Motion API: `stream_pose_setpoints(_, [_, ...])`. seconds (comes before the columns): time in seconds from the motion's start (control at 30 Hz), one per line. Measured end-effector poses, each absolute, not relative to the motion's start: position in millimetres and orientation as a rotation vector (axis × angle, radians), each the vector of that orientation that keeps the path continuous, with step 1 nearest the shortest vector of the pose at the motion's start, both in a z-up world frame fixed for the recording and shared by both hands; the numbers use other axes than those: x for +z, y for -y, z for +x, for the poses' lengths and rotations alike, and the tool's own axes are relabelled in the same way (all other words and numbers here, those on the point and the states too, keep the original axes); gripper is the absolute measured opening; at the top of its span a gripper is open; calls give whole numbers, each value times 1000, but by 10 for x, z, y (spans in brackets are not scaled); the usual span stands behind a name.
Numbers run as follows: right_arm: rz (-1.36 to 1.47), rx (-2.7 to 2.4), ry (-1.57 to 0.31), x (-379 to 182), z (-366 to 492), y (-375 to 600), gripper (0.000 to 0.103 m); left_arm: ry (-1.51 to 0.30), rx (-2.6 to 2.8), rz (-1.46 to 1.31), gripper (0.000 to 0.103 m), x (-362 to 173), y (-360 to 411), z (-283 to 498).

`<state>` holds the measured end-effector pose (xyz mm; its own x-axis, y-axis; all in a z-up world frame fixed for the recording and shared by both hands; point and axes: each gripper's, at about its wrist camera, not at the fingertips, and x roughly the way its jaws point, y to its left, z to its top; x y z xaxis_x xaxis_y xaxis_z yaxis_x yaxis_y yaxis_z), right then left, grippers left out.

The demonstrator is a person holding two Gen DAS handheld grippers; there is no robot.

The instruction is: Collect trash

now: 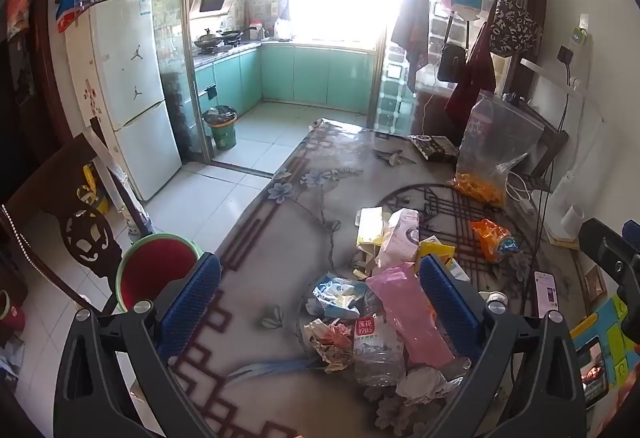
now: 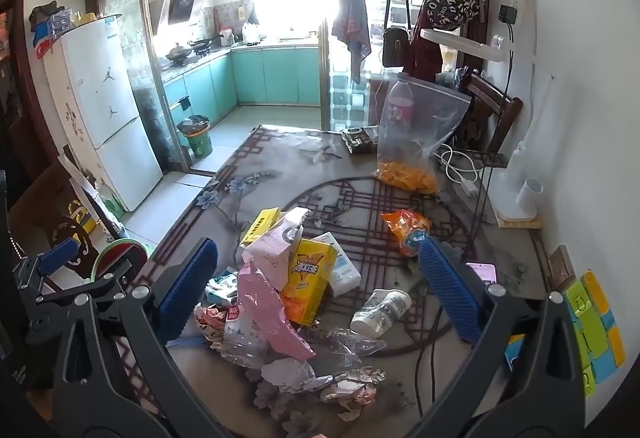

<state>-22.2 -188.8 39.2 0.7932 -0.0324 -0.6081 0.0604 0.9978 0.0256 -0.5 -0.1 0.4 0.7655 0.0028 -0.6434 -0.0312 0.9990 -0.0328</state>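
Observation:
A pile of trash lies on the patterned table (image 1: 280,222): a pink wrapper (image 1: 408,314), a crushed clear bottle (image 1: 376,350), crumpled paper (image 1: 420,384), a yellow box (image 2: 310,278), a paper cup (image 2: 380,312) on its side and an orange snack bag (image 2: 406,230). My left gripper (image 1: 320,298) is open and empty, above the pile's left part. My right gripper (image 2: 316,286) is open and empty, straddling the pile from above. The left gripper also shows at the left edge of the right wrist view (image 2: 60,270).
A red bin with a green rim (image 1: 156,274) stands on the floor left of the table. A clear zip bag with orange snacks (image 2: 412,142), a phone (image 1: 546,290), cables (image 2: 460,174) and a white appliance (image 2: 520,174) are on the table's right side. A fridge (image 1: 128,90) stands at left.

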Motion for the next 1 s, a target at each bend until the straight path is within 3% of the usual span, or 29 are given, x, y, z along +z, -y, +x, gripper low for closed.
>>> stream_pose_setpoints(1.0, [35, -44, -669, 361, -251, 1761, 100, -704, 47, -32, 95, 91, -84, -84])
